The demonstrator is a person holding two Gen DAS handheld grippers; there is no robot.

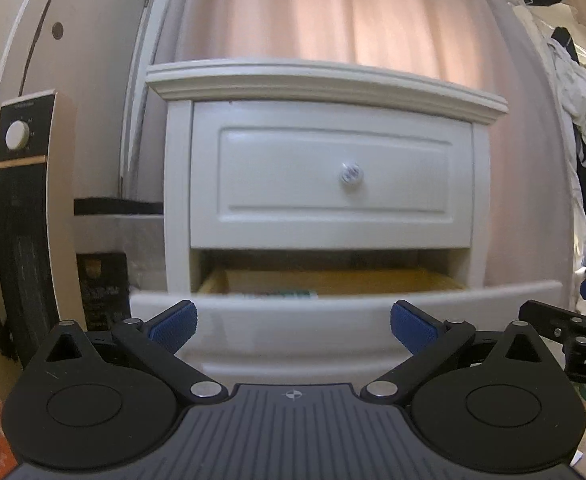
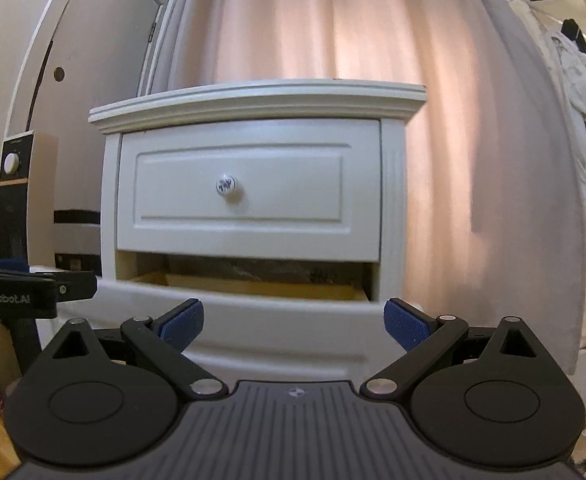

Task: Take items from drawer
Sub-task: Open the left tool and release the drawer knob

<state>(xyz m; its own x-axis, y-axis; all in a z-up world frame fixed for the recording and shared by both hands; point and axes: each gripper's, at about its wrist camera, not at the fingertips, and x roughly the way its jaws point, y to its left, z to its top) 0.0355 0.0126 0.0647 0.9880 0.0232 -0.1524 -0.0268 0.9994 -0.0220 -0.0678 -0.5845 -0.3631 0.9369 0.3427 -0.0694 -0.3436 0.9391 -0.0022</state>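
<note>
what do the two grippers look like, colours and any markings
Both match: the left gripper and right gripper have matte black linkage arms with silver pivot pins, round black side housings and a grey ribbed top plate bearing a small crosshair mark. The finger pads are blue and textured. White "GenRobot.AI" lettering shows on the left gripper's side in the right wrist view.

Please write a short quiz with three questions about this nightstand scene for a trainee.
1. True or false: the lower drawer is pulled out.
2. Which drawer shows a round knob? A upper, B lower.
3. Fill in: both the left hand-held gripper and the right hand-held gripper are ____ and hold nothing.

Key: 1 true; 2 A, the upper drawer; 3 open.
</note>
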